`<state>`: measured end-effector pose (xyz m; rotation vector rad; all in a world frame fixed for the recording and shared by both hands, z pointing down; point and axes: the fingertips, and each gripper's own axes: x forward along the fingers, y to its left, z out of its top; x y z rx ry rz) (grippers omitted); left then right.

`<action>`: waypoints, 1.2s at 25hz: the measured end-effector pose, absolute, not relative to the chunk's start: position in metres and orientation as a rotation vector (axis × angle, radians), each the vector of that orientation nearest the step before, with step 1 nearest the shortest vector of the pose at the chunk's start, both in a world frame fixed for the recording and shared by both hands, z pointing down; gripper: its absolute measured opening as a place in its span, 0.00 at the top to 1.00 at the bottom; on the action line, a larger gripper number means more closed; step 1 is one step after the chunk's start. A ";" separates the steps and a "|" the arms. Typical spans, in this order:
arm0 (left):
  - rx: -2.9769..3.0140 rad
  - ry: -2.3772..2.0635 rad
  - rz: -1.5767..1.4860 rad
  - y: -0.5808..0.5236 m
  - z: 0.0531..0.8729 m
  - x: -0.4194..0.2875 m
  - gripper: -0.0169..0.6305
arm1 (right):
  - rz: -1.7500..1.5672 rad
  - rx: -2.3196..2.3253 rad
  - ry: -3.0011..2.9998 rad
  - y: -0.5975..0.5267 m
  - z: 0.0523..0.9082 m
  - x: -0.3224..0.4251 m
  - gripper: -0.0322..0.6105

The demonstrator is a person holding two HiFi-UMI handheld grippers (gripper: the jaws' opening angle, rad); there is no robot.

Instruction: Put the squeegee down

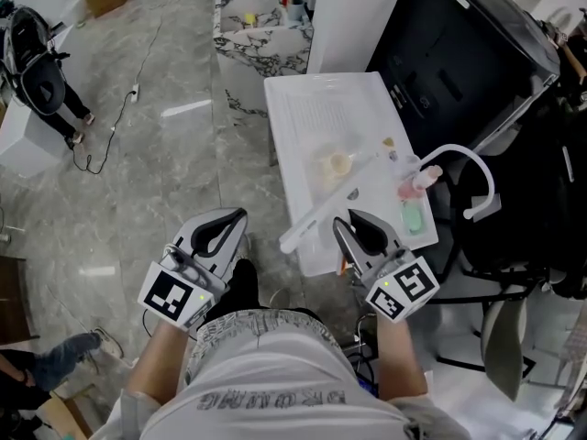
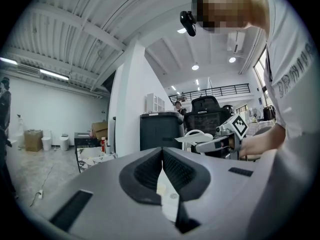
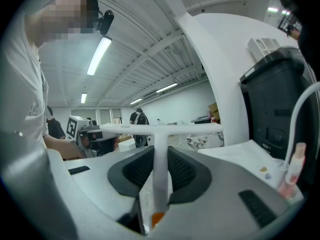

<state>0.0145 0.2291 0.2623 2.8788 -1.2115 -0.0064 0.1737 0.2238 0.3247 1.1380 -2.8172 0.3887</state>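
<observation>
**Holding the squeegee at the near end of the white table**

The person stands at the short end of a white table (image 1: 312,99) with a tool in each hand. The right gripper (image 3: 160,151) has its jaws partly closed on the thin white stem of the squeegee (image 3: 160,129), both ribbed pads pressing on it. The long crossbar lies level just beyond the fingertips. From above, the squeegee (image 1: 316,216) slants across the table's near left corner ahead of the right gripper (image 1: 341,223); I cannot tell whether it touches the surface. A pink spray bottle (image 1: 415,183) lies on the table's right edge, apart from the squeegee. The left gripper (image 2: 162,151) holds nothing, its jaws closed tip to tip. From above, the left gripper (image 1: 240,214) is over the marble floor (image 1: 138,181), left of the table.
</observation>
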 end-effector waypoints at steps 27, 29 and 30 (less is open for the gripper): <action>2.828 -1.131 -0.005 0.071 0.291 -0.046 0.94 | 0.466 1.174 -2.730 0.076 0.348 0.116 0.80; 2.825 -1.125 -0.003 0.060 0.293 -0.051 0.94 | 0.471 1.174 -2.722 0.065 0.350 0.110 0.80; 2.822 -1.121 -0.001 0.055 0.294 -0.054 0.94 | 0.475 1.174 -2.717 0.060 0.351 0.108 0.80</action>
